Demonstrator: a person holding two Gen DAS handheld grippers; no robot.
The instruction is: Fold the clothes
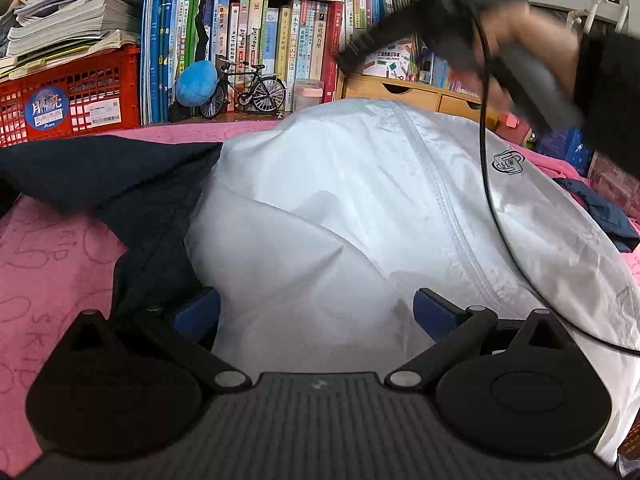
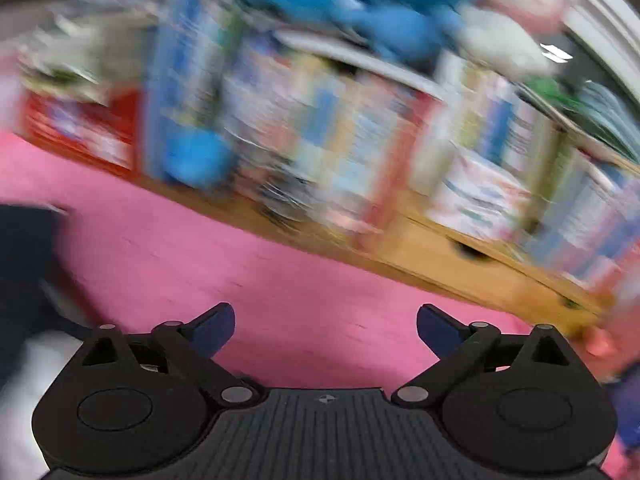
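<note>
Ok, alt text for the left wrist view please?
A silver-grey jacket with navy sleeves lies spread on a pink blanket, directly ahead of the open left gripper, whose fingers grip nothing. Upper right, a hand holds the blurred right gripper before a crowded bookshelf.

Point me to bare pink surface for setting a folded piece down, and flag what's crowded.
Free: pink cloth left of the dark garment, and the strip between the silver jacket and the shelf front, ahead of the open right tongs. Crowded: centre under the jacket, the right edge with a navy bundle, the bookshelf ledge.
</note>
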